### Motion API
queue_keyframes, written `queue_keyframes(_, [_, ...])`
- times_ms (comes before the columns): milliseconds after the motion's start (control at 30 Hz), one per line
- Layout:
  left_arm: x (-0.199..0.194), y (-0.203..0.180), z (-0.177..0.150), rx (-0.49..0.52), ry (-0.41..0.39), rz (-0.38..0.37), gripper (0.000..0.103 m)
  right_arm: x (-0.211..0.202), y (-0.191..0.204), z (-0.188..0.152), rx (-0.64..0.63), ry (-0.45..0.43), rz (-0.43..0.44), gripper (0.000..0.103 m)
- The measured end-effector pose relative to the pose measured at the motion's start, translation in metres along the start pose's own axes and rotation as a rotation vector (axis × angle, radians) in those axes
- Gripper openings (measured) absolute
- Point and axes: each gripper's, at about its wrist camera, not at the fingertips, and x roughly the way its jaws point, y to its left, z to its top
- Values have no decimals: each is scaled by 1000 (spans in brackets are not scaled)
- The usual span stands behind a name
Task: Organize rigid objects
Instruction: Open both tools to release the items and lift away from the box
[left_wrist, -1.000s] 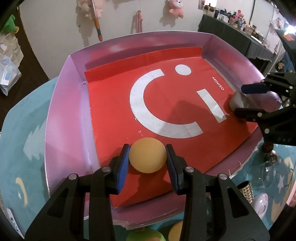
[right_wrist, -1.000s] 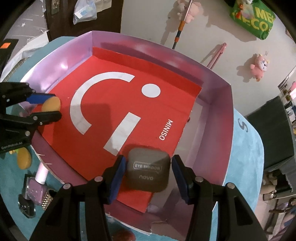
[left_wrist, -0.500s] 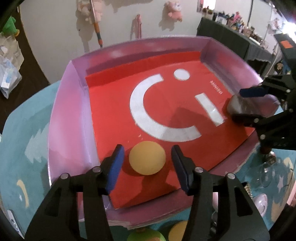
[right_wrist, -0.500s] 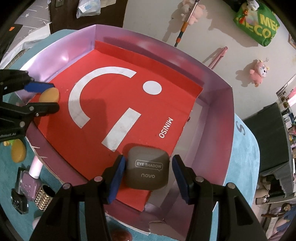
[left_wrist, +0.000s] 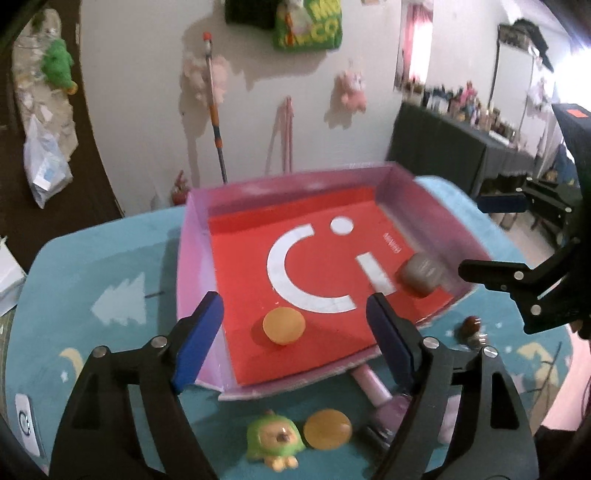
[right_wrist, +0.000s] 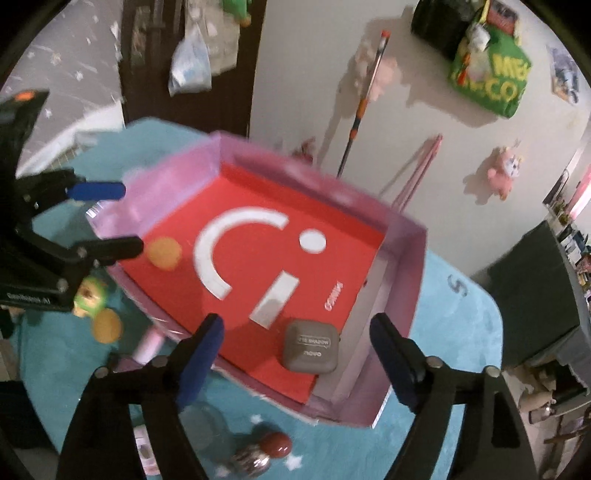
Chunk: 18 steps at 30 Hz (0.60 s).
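Observation:
A pink tray with a red MINISO floor sits on the teal table. An orange puff lies near the tray's front left; it also shows in the right wrist view. A grey eye-shadow case lies at the front right; in the left wrist view the case is blurred. My left gripper is open and empty, raised above the tray's near edge. My right gripper is open and empty, raised above the case.
On the table in front of the tray lie a green toy figure, a second orange puff, a purple nail-polish bottle, a pink tube and a dark red ball. A clear glass piece lies near the right gripper.
Both grippers opened wider and pulled back and up from the tray. The orange puff and the eye-shadow case stay on the red floor, released.

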Motion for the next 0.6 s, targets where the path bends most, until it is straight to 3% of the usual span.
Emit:
queue_keyframes(100, [-24,-6,-5,1,-43,9,80,-35,7,-4,20,-81,1,99])
queue_keyframes(167, [-43,-10,-14,-2,-76,17,81,-55,11,-7,29,-123,-3,101])
queue_keyframes(300, [-73,-19,-31,-19,-134,39,91,-94,26,-23,52,-204,-20,103])
queue_keyframes(600, [-121,-34,-83,-69,-243,24,97,-146,63,-81,126,-299,-43,103])
